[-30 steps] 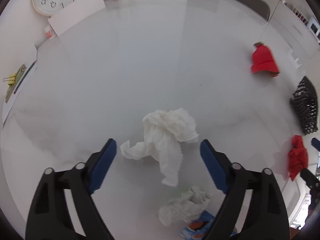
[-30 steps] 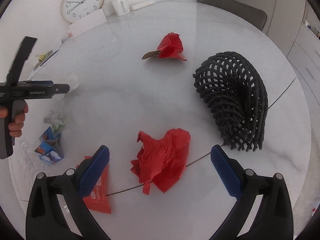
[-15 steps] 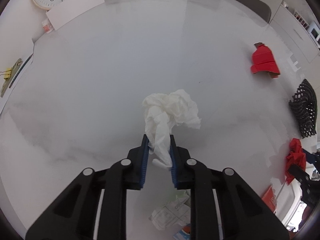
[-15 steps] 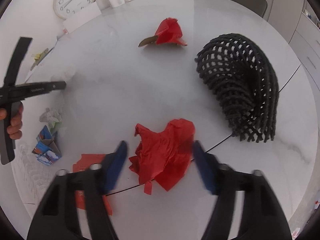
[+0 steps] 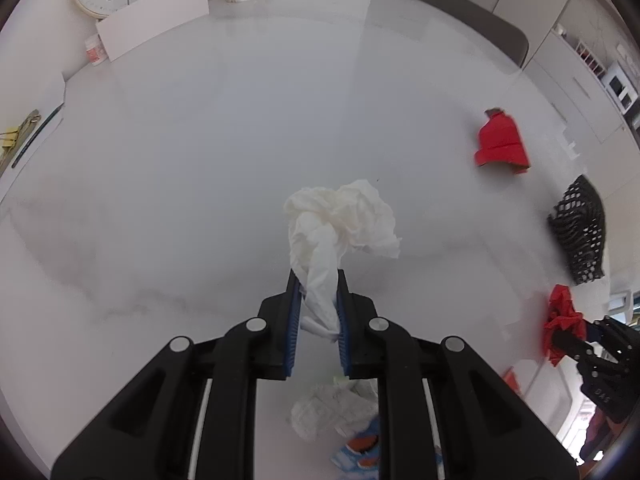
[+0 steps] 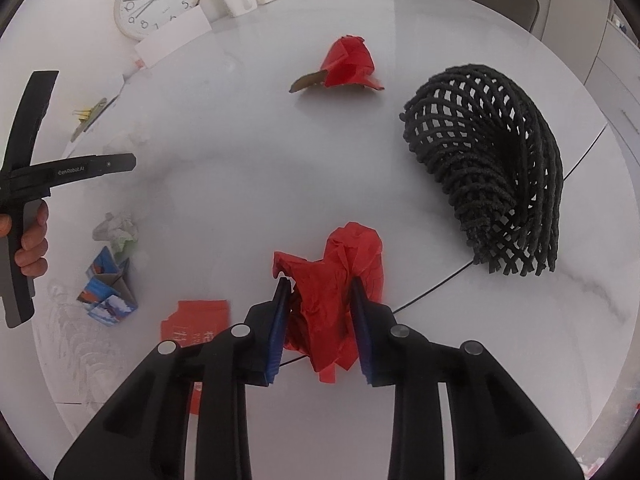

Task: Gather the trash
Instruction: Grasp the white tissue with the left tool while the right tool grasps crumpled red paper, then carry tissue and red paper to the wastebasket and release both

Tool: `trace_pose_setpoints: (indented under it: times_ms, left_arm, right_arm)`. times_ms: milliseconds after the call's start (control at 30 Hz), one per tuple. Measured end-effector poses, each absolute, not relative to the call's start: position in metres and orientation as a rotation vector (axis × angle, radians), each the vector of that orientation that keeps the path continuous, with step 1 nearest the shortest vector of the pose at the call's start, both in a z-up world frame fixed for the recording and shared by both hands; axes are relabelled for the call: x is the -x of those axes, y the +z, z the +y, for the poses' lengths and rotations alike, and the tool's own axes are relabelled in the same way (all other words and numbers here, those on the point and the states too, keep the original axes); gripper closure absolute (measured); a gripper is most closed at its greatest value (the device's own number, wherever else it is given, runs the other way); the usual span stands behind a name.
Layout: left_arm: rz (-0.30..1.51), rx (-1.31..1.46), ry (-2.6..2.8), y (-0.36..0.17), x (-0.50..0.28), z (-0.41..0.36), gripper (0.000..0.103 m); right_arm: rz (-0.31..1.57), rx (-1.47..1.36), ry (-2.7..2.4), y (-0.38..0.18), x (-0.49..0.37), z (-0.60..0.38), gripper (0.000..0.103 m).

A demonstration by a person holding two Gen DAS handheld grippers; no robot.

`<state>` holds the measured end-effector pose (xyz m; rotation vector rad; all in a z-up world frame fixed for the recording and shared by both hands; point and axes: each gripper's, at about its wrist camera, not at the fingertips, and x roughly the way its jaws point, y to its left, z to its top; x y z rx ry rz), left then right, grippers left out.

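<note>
My left gripper [image 5: 318, 300] fingers, wide apart a second ago, now pinch the white tissue [image 5: 344, 220] tail; its bulk rests on the worktop [image 5: 200, 160]. Right gripper [image 6: 320, 308] fingers have just been closing and now squeeze the red paper [image 6: 332, 276] beside the black mesh basket [image 6: 492, 164].

My left gripper [image 5: 318, 300] and right gripper [image 6: 320, 304]: black plastic arms, blue ribbed pads, round silver screws, white lettering on left body.
</note>
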<state>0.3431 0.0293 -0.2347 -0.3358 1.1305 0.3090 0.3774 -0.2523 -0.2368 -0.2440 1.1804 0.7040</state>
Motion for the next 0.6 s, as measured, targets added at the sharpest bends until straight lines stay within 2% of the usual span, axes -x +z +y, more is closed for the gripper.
trace_pose_setpoints:
  times_ms: [233,400,600]
  left_arm:
    - [1.036,0.354,0.315,-0.181,-0.305,0.023,0.087]
    - [0.988,0.355,0.351,-0.14,-0.243,0.011,0.087]
    - [0.986,0.364,0.393,-0.119,-0.146,-0.011,0.087]
  right_arm:
    - [1.114,0.252,0.759,-0.198,-0.357,-0.249,0.073]
    - [1.063,0.257,0.833,-0.163,-0.314,-0.237,0.073]
    - [1.025,0.275,0.899,-0.132,-0.222,-0.227,0.073]
